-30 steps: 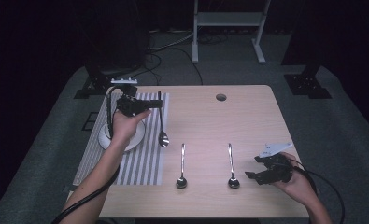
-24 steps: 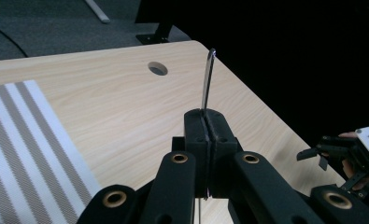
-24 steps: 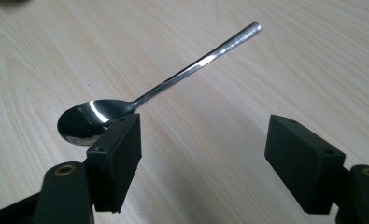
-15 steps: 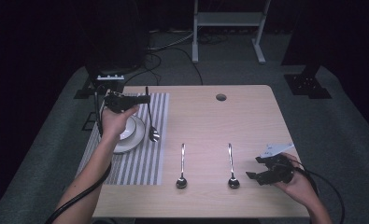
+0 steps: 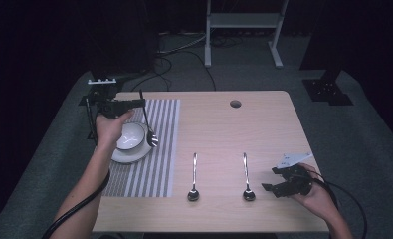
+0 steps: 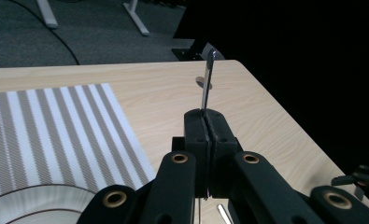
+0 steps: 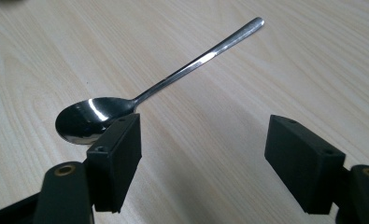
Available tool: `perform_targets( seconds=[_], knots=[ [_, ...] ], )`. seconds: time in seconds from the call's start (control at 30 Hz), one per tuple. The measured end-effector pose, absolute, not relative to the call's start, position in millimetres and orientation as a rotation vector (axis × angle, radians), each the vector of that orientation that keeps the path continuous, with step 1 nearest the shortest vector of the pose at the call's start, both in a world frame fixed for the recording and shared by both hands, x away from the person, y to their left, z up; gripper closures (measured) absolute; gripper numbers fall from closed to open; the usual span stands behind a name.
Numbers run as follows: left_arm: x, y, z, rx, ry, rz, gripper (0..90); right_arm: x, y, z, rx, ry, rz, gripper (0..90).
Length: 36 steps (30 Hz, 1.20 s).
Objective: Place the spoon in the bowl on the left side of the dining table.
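Observation:
My left gripper [image 5: 140, 103] is shut on a steel spoon [image 5: 151, 138]. The spoon hangs bowl-down at the right rim of a white bowl [image 5: 128, 136], which sits on a white plate [image 5: 129, 157]. In the left gripper view the jaws [image 6: 204, 122] press together on the spoon handle [image 6: 208, 79], which sticks up past them. My right gripper [image 5: 278, 180] stands open low over the table's near right. Its jaws [image 7: 203, 140] are wide apart beside a spoon [image 7: 97, 116] lying on the wood.
A grey-and-white striped placemat [image 5: 156, 164] lies under the plate on the left. Two spoons [image 5: 194, 177] [image 5: 246, 177] lie parallel at the table's front middle, bowls toward me. A round cable hole [image 5: 235, 104] sits near the far edge. Bare wood spreads across the right half.
My left hand has carried the spoon leftward, from the mat's right edge to the white bowl, which now shows beside the hand. The right gripper has stayed put.

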<state>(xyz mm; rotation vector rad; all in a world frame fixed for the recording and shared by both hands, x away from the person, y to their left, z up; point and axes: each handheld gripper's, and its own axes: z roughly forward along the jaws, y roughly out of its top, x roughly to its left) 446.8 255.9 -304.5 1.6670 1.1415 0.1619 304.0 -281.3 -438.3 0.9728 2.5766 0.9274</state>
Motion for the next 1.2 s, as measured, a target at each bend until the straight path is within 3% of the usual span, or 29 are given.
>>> perform_targets(
  seconds=[1.2],
  knots=[
    [447, 315, -301, 1.569, 1.293, 0.304, 89.3, 302, -284, -437, 0.975, 2.567, 0.933, 26.1]
  ],
)
